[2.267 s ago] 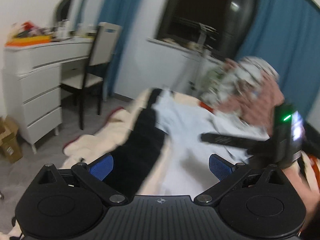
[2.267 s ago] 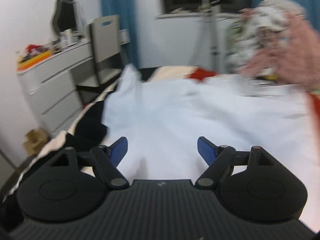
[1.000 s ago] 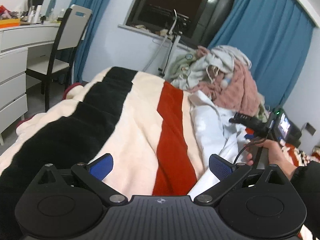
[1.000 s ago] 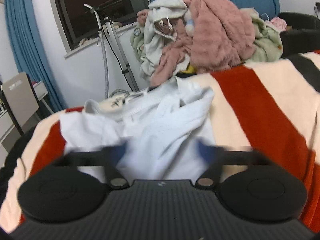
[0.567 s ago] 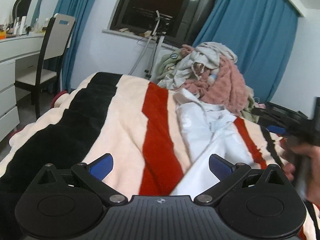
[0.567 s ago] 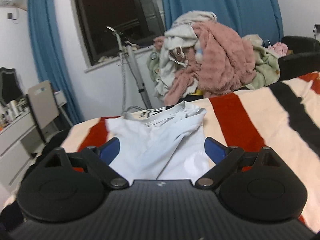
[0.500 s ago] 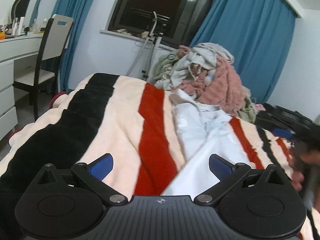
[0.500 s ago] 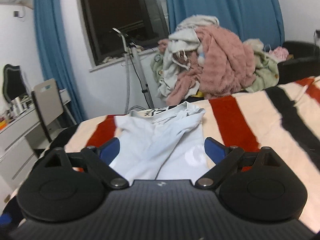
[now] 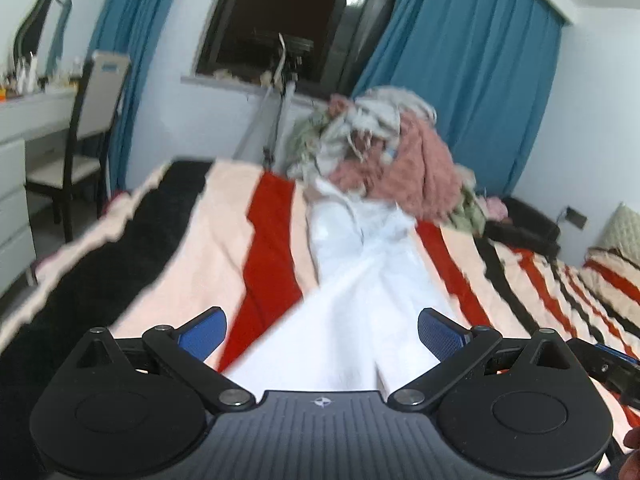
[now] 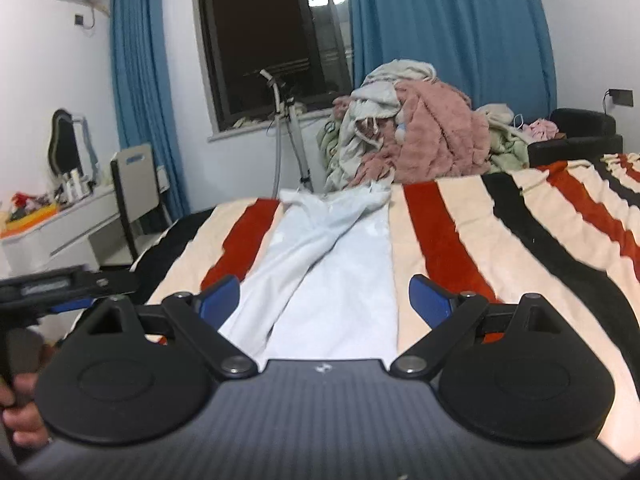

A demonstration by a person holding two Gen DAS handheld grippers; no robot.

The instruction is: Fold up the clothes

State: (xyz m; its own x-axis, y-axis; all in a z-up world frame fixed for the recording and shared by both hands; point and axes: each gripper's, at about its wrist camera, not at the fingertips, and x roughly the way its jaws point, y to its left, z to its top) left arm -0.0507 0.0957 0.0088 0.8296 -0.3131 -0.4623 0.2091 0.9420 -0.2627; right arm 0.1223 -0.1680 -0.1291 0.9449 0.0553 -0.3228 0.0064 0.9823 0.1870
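Note:
A white garment (image 9: 360,280) lies stretched lengthwise on the striped blanket (image 9: 192,248), bunched at its far end by the clothes pile. It also shows in the right wrist view (image 10: 336,264), partly folded over along its left side. My left gripper (image 9: 322,330) is open and empty, hovering over the garment's near end. My right gripper (image 10: 324,296) is open and empty, also over the near end. The left gripper's body shows at the left edge of the right wrist view (image 10: 60,284).
A heap of mixed clothes (image 10: 416,140) with a pink fleece sits at the far end of the bed. A chair (image 9: 84,128) and white dresser (image 10: 60,232) stand at the left. Blue curtains and a dark window (image 10: 272,40) are behind. A black seat (image 10: 576,136) is at the far right.
Both grippers pulled back toward the garment's near end and swung to face along it. The garment now lies stretched out longer. Both grippers stayed open.

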